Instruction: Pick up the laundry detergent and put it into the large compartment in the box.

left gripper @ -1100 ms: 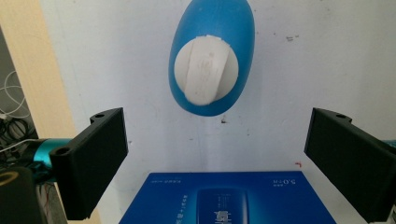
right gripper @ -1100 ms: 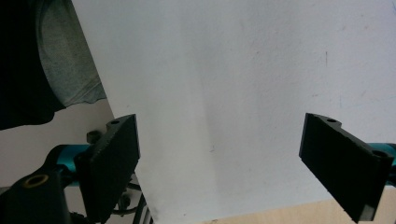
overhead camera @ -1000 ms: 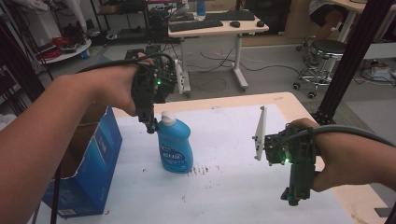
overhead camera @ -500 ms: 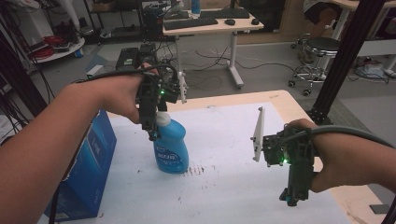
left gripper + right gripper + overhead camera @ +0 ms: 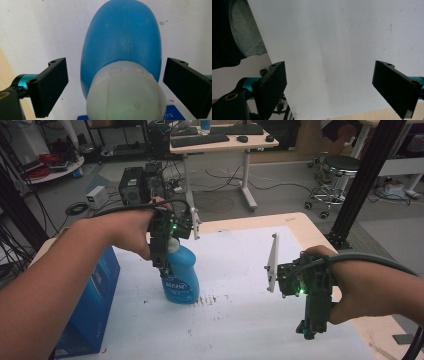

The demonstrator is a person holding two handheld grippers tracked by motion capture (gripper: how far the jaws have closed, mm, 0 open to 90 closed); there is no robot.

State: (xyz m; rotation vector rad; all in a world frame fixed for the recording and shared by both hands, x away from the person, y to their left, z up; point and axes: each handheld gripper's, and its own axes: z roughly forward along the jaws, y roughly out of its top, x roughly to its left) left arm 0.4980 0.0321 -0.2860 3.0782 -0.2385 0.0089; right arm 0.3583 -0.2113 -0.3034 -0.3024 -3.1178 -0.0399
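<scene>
Bottle, blue plastic with a white cap (image 5: 179,276): standing upright on the white sheet covering the bench (image 5: 240,270), toward the bench's left side, label facing the near edge. Dark smudges are showing on the sheet just to the bottle's right.

Left hand-held gripper (image 5: 161,261): hanging over the bottle's top, pointing down. In the left gripper view its two black jaws are standing wide apart on either side of the white cap (image 5: 126,93), gaps showing on both sides, touching nothing; the blue body (image 5: 122,37) is stretching away beneath.

Right hand-held gripper (image 5: 307,330): hovering over the right part of the bench, near its near edge, well apart from the bottle. In the right gripper view its jaws are spread wide, nothing between them but the white sheet (image 5: 337,50), with a strip of bare wood (image 5: 362,115) showing at the sheet's edge.

Box, blue cardboard (image 5: 97,305): standing at the bench's left edge, just beside the bottle, partly behind the person's left forearm.

Surroundings: desk with a keyboard (image 5: 200,140) and a wheeled stool (image 5: 335,175) are standing on the floor beyond the far edge.
</scene>
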